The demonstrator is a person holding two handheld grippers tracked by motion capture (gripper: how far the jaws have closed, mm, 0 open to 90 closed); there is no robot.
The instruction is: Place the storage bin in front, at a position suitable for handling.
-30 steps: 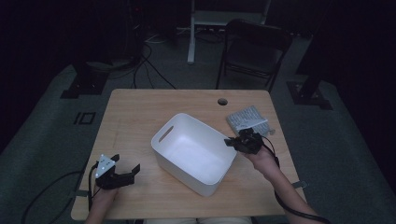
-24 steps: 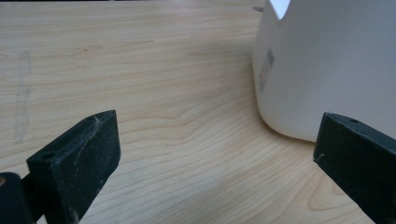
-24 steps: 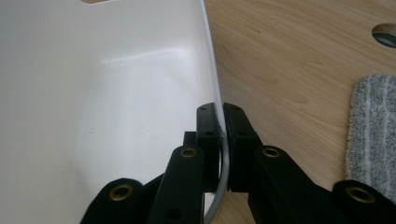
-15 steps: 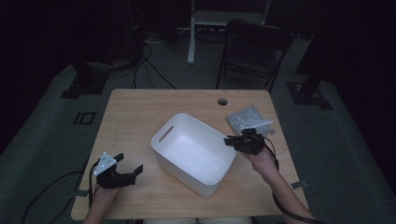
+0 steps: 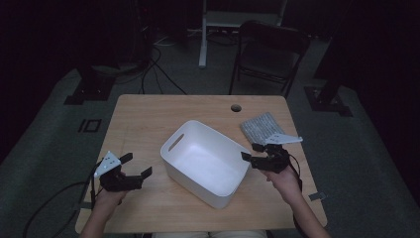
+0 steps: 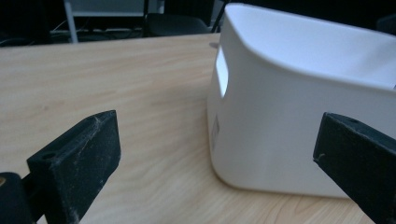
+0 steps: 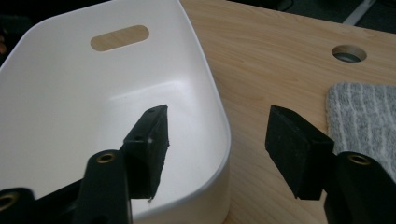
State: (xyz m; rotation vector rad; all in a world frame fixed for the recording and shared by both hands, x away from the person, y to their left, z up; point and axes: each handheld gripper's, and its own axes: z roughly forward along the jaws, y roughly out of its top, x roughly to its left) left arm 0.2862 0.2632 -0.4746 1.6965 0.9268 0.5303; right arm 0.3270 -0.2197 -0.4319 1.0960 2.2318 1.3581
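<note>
Right gripper straddles the white bin's near rim, jaws spread, having just been opening, pinching nothing.
Left gripper, also spread and empty, faces the bin's opposite wall, likely for a two-sided lift; grey cloth lies beside.

The high view looks forward and down on the whole table from above my side. My left gripper view sits low near the table's left edge, facing the white bin's outer wall close up. My right gripper view looks down over the bin's rim. All three share the bin.
</note>
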